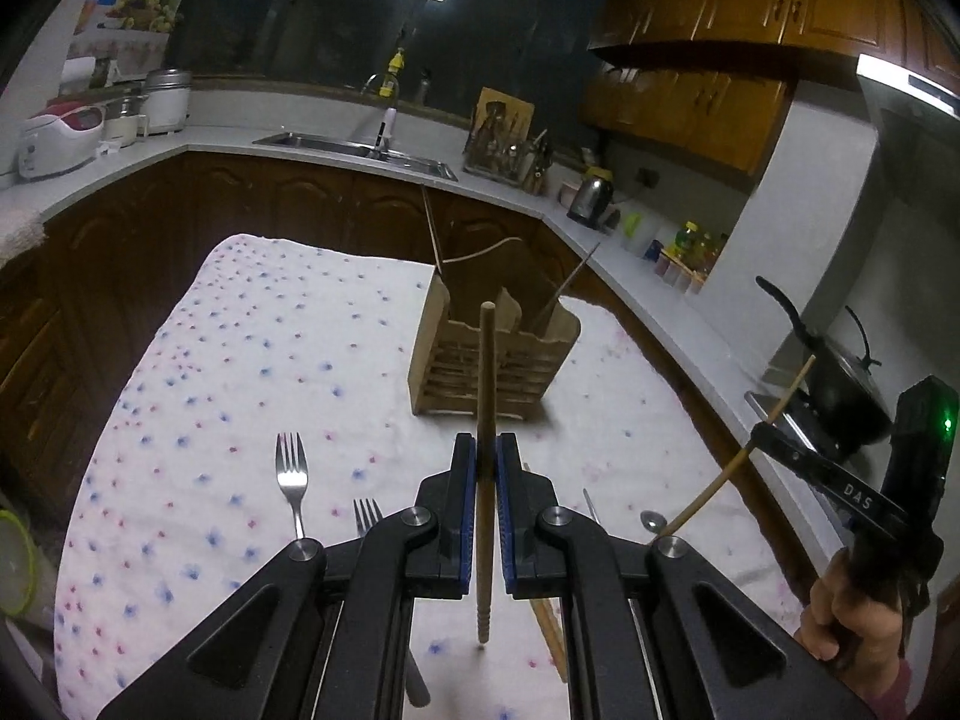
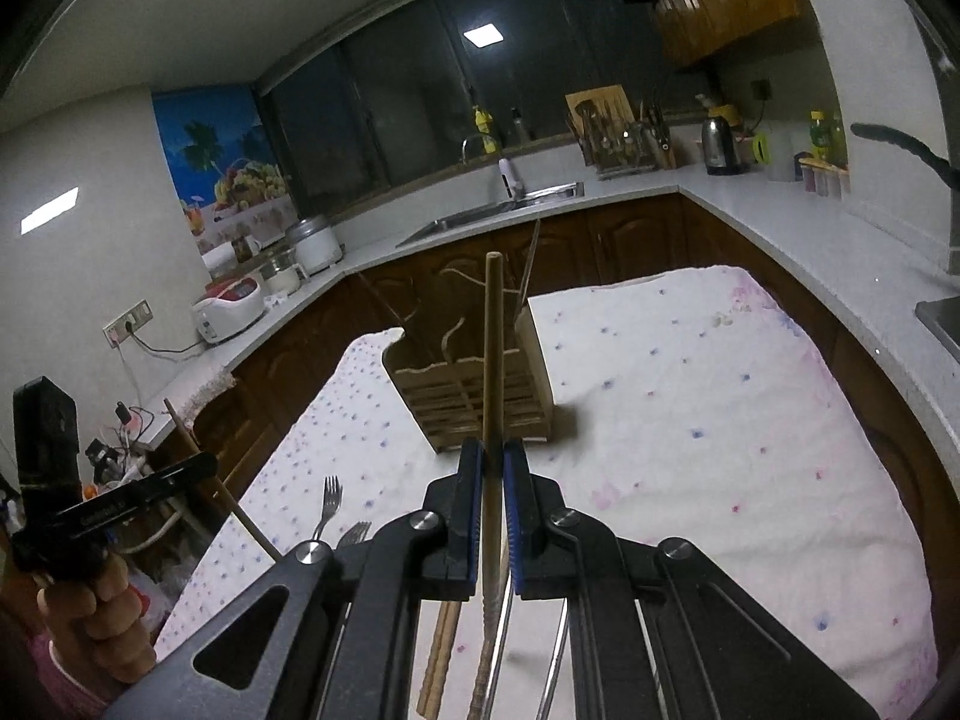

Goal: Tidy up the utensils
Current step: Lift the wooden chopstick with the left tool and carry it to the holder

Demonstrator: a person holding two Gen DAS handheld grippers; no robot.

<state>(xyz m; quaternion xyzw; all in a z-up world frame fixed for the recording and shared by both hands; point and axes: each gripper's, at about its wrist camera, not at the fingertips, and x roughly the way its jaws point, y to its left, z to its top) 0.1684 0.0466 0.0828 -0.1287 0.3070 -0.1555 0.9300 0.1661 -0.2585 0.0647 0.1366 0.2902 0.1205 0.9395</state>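
My left gripper [image 1: 486, 457] is shut on a wooden chopstick [image 1: 487, 372] that stands nearly upright, above the cloth. My right gripper [image 2: 493, 462] is shut on another wooden chopstick [image 2: 492, 348], also upright. A wooden utensil holder [image 1: 480, 354] stands on the dotted white cloth [image 1: 240, 360] just beyond both grippers; it also shows in the right wrist view [image 2: 480, 390]. It holds a few thin sticks. Two forks [image 1: 292, 480] lie on the cloth at the left, seen too in the right wrist view [image 2: 329, 504]. More chopsticks [image 2: 441, 660] and metal utensils [image 2: 561, 648] lie under the right gripper.
The right gripper [image 1: 798, 450] shows at the right of the left wrist view. A spoon [image 1: 653, 521] lies near it. A kitchen counter with a sink [image 1: 360, 150], rice cookers [image 1: 54, 132], a kettle [image 1: 591, 195] and a wok [image 1: 840, 384] surrounds the table.
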